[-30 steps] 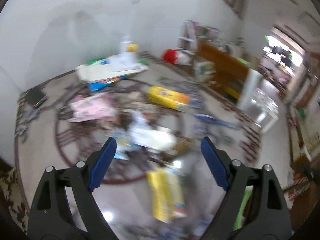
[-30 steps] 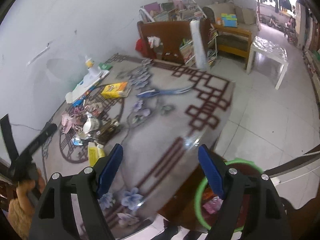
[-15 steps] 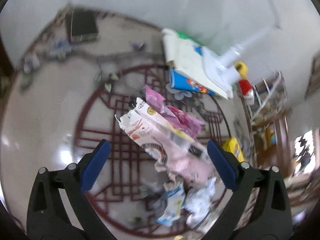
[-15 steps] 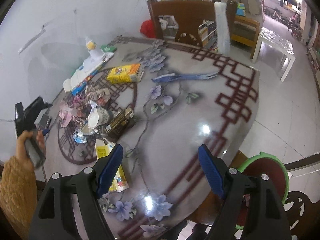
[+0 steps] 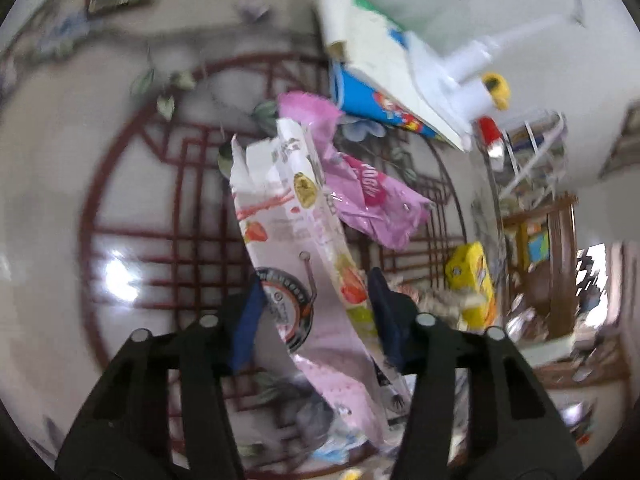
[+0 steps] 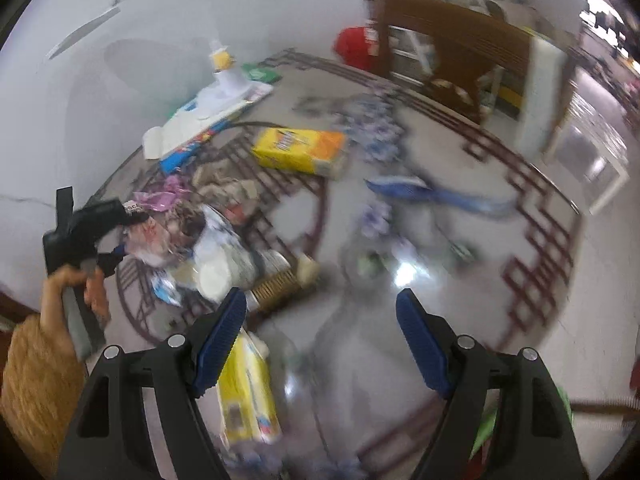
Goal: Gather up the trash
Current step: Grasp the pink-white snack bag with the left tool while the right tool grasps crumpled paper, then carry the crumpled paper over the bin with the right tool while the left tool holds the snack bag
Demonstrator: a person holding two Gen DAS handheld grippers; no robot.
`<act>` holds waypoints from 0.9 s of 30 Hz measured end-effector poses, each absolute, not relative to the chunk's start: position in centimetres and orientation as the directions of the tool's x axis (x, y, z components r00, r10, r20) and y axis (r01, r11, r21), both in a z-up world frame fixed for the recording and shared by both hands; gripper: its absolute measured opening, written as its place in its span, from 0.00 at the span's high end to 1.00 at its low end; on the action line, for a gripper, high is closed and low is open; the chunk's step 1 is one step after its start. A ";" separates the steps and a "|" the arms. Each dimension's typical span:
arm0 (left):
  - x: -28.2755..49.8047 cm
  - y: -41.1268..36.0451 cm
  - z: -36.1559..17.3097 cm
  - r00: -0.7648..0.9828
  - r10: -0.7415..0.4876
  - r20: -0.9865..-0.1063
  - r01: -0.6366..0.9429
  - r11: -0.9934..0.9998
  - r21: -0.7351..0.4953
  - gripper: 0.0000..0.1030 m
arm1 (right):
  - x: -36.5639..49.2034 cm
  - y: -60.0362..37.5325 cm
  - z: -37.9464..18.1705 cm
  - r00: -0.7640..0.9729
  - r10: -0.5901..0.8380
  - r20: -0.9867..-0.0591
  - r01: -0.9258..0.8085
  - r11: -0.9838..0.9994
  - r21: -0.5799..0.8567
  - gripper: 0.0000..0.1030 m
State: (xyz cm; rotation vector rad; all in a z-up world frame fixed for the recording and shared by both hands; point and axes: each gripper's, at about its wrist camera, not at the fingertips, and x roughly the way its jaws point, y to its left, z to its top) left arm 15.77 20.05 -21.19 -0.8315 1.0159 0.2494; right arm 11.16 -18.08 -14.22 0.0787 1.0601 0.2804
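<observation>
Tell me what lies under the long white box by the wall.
A blue packet sticks out from under the white box; a white pump bottle lies on top. The rest underneath is covered.

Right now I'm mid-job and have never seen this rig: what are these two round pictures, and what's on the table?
There is no robot. A person holds a two-finger claw in each hand, each with a fisheye camera looking along its fingers.

The left wrist view shows the left claw closing around a pale pink snack wrapper; whether it grips yet is unclear. Beyond lie a purple wrapper and a yellow box.

The right wrist view shows the right claw open and empty over the patterned table. At its left edge is the person's left hand beside the trash pile.
</observation>
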 end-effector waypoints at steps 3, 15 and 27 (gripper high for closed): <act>13.9 18.2 -18.9 0.551 -0.066 -0.832 -0.446 0.820 -0.360 0.54 | 14.1 -15.5 -14.6 0.461 0.303 -0.834 -0.265 0.944 0.197 0.27; 9.3 11.2 -16.1 0.630 0.142 -0.763 -0.256 0.966 -0.031 0.53 | 25.7 -6.2 -22.1 0.244 0.376 -0.894 -0.401 0.879 0.260 0.21; 9.3 10.6 -14.7 0.664 0.166 -0.729 -0.253 0.967 -0.010 0.51 | 25.0 -5.9 -20.8 0.298 0.460 -0.836 -0.424 0.849 0.316 0.66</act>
